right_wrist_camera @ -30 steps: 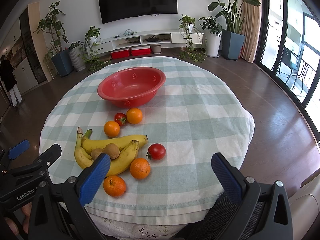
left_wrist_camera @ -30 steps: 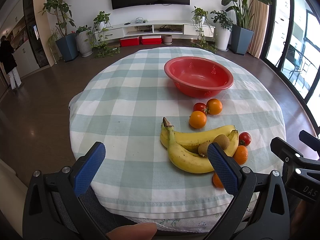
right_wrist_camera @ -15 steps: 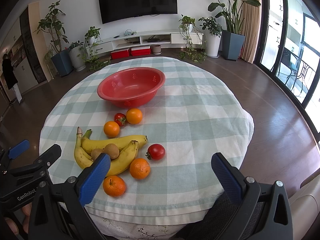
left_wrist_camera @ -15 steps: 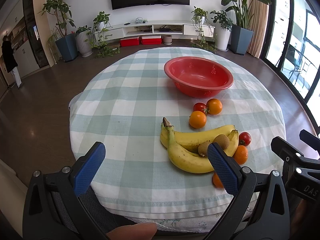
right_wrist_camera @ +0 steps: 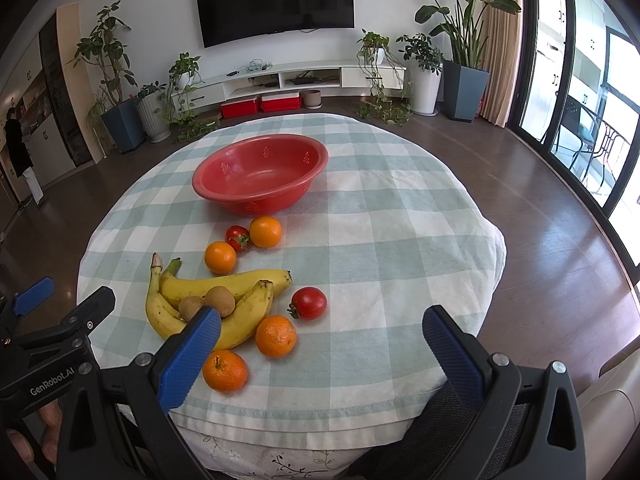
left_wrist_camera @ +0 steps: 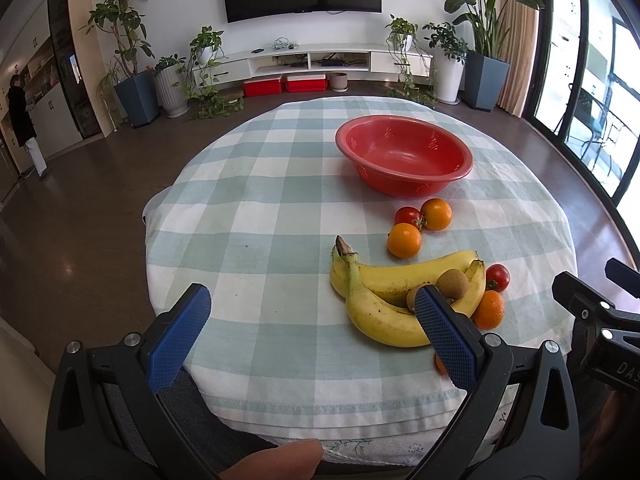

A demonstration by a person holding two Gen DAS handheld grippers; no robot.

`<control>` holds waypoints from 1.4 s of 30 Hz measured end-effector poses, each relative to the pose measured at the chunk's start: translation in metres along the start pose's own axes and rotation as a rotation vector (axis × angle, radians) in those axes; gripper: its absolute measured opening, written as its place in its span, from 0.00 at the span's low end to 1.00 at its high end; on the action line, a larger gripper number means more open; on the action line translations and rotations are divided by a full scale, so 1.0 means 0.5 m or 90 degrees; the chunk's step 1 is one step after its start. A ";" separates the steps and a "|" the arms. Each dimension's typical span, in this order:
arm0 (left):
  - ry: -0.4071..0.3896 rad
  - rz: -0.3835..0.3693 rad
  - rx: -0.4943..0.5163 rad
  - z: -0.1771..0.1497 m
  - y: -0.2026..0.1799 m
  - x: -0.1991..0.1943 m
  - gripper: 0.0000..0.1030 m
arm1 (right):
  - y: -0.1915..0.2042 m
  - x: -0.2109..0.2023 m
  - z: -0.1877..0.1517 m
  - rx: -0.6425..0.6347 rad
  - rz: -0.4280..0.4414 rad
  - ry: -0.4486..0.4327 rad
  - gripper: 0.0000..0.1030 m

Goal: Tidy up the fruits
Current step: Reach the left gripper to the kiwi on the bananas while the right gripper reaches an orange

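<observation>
While the person [left_wrist_camera: 24, 128] at the left edge of the frame has shuffled a little since a second ago, nothing on my table has moved. My left gripper [left_wrist_camera: 312, 320] and right gripper [right_wrist_camera: 320, 332] stay spread wide at the near rim, holding nothing. The red bowl [right_wrist_camera: 260, 176] sits empty at centre frame. Below it lie the bananas [right_wrist_camera: 240, 292] with two kiwis [right_wrist_camera: 218, 300] on top, oranges [right_wrist_camera: 276, 336] and tomatoes [right_wrist_camera: 309, 302] scattered on the checked cloth [right_wrist_camera: 400, 240].
</observation>
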State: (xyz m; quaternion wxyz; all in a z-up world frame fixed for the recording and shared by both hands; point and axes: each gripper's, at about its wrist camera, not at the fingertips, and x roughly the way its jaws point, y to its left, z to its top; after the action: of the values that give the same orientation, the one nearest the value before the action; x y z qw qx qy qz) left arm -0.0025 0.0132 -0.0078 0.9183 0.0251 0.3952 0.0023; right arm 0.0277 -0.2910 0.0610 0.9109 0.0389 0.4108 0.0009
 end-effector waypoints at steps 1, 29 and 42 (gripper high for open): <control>0.000 -0.002 -0.002 0.001 0.003 0.000 1.00 | 0.000 0.000 -0.001 0.000 0.000 0.000 1.00; 0.051 -0.297 0.419 0.055 -0.026 0.072 0.93 | -0.003 0.019 -0.035 -0.042 0.191 0.033 0.83; 0.081 -0.330 0.712 -0.015 -0.102 0.134 0.54 | 0.005 0.083 -0.035 -0.057 0.239 0.090 0.61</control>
State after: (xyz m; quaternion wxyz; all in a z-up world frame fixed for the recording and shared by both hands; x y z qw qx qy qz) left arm 0.0375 -0.0358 -0.0640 0.7112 0.4056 0.3839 -0.4269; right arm 0.0420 -0.2857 0.0184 0.8644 0.0742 0.4589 0.1918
